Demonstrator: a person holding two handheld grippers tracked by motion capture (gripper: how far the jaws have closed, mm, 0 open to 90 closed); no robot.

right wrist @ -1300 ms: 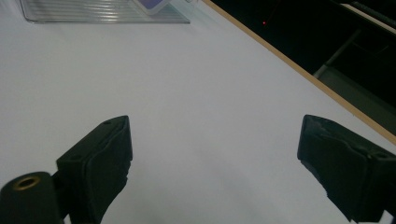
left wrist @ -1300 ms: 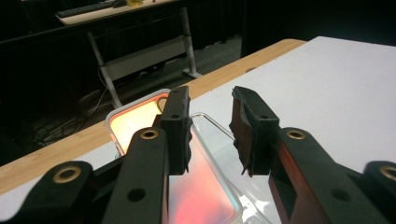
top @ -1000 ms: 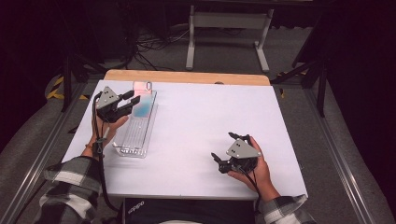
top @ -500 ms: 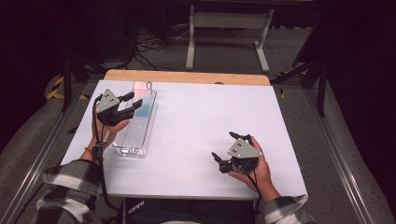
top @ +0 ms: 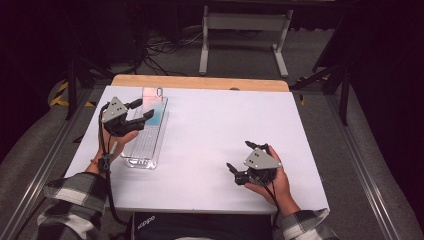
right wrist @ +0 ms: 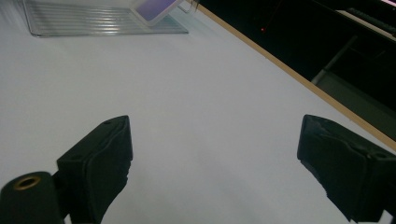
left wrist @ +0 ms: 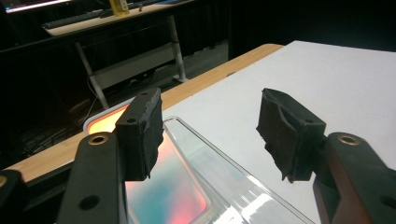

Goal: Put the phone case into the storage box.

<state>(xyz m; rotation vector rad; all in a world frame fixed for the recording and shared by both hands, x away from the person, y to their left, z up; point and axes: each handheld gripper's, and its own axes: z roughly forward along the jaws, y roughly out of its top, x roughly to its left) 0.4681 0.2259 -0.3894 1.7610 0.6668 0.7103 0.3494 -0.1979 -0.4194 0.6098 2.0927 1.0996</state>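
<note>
A phone (top: 155,111) with a glowing pink and teal screen lies at the far end of a clear ribbed plastic tray (top: 145,147) on the table's left side. My left gripper (top: 144,109) hovers just over the phone's near-left edge. Its jaws have just been opening and stand apart with nothing between them. In the left gripper view the gripper (left wrist: 212,135) frames the phone (left wrist: 170,198) and the tray's rim (left wrist: 233,179) below. My right gripper (top: 239,155) rests low at the front right, open and empty (right wrist: 215,163), with the tray (right wrist: 93,21) and phone (right wrist: 156,8) far off.
A white sheet (top: 225,125) covers the table, with a wooden edge strip (top: 200,82) at the far side. Beyond it stand a metal frame (top: 245,30) and cables on the floor. Rails run along both sides of the table.
My left gripper's jaws have spread wider and the hand has drawn slightly back to the left from the phone. The right gripper has stayed in place.
</note>
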